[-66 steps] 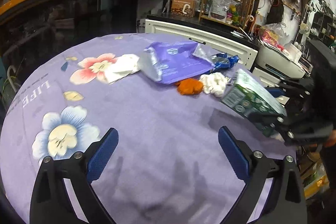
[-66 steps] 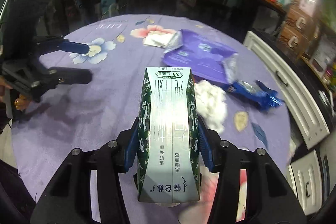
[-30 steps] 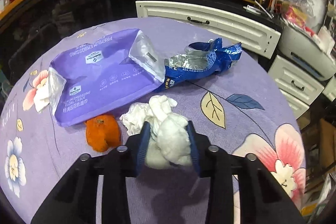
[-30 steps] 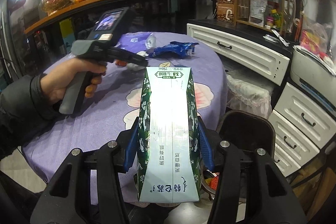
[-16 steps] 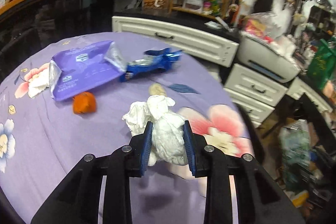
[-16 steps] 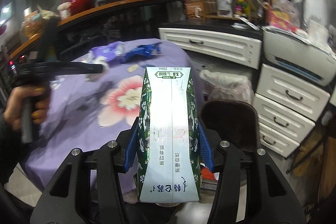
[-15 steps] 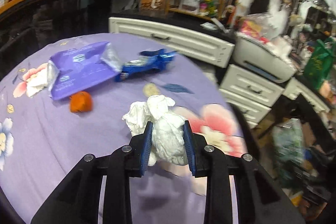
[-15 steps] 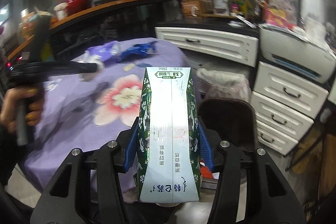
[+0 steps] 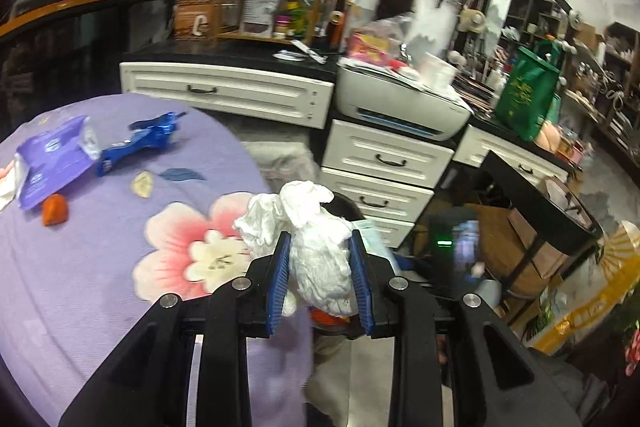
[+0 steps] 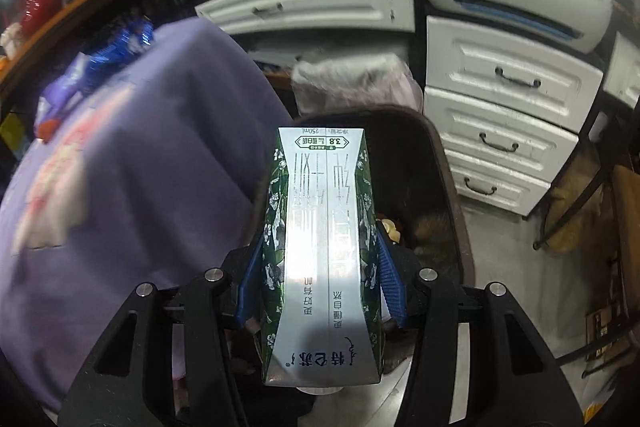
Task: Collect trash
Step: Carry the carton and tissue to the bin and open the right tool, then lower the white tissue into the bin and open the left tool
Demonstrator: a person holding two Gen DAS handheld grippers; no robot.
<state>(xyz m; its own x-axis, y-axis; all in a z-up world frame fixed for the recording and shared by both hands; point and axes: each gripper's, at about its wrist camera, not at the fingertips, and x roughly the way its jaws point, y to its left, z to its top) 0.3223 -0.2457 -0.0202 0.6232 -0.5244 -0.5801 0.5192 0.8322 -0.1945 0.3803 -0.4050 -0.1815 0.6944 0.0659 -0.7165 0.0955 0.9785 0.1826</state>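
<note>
A dark bin is seen beside the purple-clothed table. Above it, a milk carton is pinched by the right tool, long axis toward 12 o'clock. A tissue wad is clamped by the left tool, angled downward past the table's edge.

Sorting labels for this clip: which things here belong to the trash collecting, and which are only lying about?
Job: crumpled tissue, milk carton, bin, blue wrapper, purple packet, orange peel.
Lying about: printer, green bag, drawers.
</note>
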